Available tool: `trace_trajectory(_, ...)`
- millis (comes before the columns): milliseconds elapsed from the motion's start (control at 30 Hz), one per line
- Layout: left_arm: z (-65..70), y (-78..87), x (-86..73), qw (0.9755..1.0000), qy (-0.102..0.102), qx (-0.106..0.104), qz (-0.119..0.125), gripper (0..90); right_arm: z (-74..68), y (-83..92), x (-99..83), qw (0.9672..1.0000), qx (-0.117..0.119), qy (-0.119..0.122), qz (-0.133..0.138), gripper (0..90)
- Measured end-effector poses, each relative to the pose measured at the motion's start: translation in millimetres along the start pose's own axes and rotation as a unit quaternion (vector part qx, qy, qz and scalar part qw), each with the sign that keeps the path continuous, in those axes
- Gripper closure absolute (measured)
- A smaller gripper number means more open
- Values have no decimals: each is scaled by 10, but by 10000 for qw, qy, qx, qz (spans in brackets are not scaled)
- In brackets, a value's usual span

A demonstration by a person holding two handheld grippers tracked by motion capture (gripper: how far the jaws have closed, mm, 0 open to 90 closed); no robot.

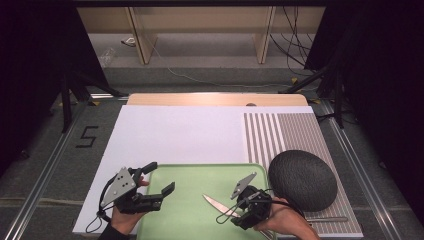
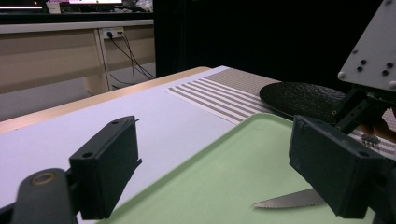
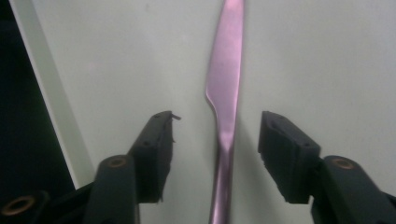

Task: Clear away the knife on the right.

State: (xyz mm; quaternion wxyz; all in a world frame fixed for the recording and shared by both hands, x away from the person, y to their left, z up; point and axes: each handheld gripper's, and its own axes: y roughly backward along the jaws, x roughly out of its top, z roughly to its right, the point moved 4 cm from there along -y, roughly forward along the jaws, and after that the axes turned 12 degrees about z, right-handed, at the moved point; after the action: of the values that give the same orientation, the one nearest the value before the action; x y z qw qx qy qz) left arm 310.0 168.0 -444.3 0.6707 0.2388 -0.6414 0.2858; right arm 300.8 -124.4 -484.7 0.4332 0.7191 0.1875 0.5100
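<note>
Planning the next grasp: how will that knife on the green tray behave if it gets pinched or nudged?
The knife looks like thin, polished metal, so probably stiff but slippery between the fingers. It lies flat on the smooth tray, so a push would likely slide or spin it, not roll it. Its low profile may make lifting awkward.

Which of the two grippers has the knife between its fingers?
The right gripper: the knife lies on the green tray between its open fingers, untouched. The left gripper stands open at the tray's left edge, holding nothing.
</note>
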Motion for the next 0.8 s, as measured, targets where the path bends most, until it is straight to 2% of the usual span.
trace_trajectory(33,1,1,-1,10000,-4,0,-3,155,-14,-4,7,10000,-1,-10,33,520)
trace_trajectory(133,0,1,1,10000,1,2,6,155,-35,-26,17,9997,-98,157,141,611)
trace_trajectory(233,-1,1,-2,10000,1,2,-3,155,-48,-47,21,9994,-87,233,227,692)
trace_trajectory(400,-2,1,0,10000,7,2,7,155,-75,-85,6,9989,-84,444,154,808)
trace_trajectory(633,-3,1,2,10000,19,-2,16,155,-94,-156,-24,9977,-65,679,-15,889)
trace_trajectory(800,-2,1,4,10000,15,-3,17,155,-103,-185,-46,9965,-197,789,-215,900)
